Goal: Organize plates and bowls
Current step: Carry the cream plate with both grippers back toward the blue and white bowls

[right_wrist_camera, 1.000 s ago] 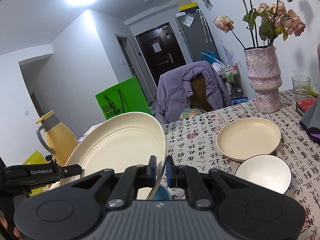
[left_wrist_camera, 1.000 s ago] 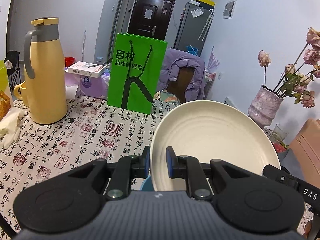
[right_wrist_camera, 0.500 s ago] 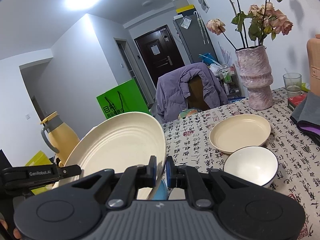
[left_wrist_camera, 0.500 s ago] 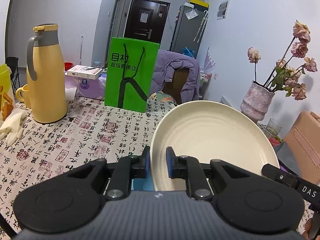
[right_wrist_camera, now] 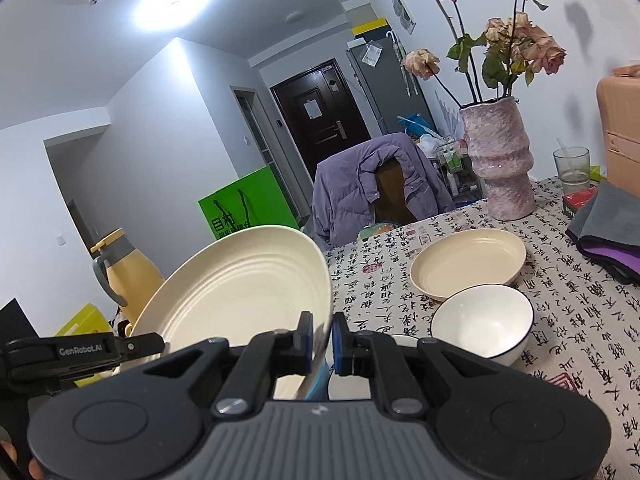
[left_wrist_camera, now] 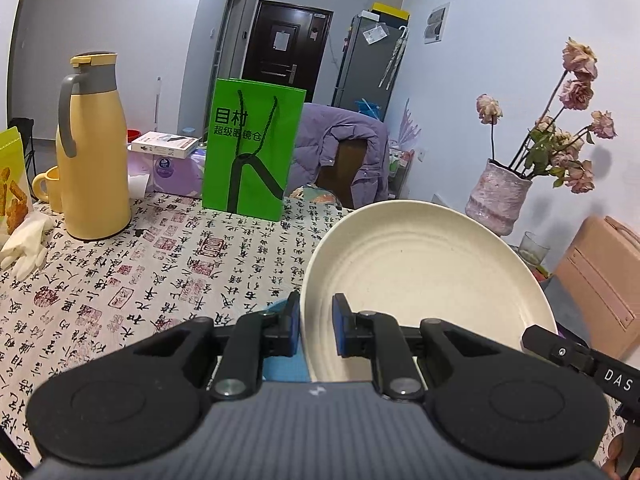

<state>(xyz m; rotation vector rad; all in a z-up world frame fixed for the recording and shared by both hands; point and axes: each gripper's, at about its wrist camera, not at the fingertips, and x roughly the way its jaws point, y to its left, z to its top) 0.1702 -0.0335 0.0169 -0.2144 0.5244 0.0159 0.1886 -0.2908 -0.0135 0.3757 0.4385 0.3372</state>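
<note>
Both grippers clamp one cream plate: left gripper (left_wrist_camera: 316,330) on its left rim, right gripper (right_wrist_camera: 321,338) on its right rim. Plate (left_wrist_camera: 420,288) is tilted, off the table (left_wrist_camera: 160,264).

Progress: early-mid, my read. In the right view a second plate (right_wrist_camera: 468,262) sits at 3 o'clock and a white bowl (right_wrist_camera: 482,322) at 4 o'clock, just beside it. Something blue shows under the held plate, unclear what. Left to do: set the plate on its twin, sort the bowl.

Versus a second ago: grip unchanged, the second plate and bowl look closer and more central, and the thermos (left_wrist_camera: 94,148) and green bag (left_wrist_camera: 252,148) have shifted right in the left view.
</note>
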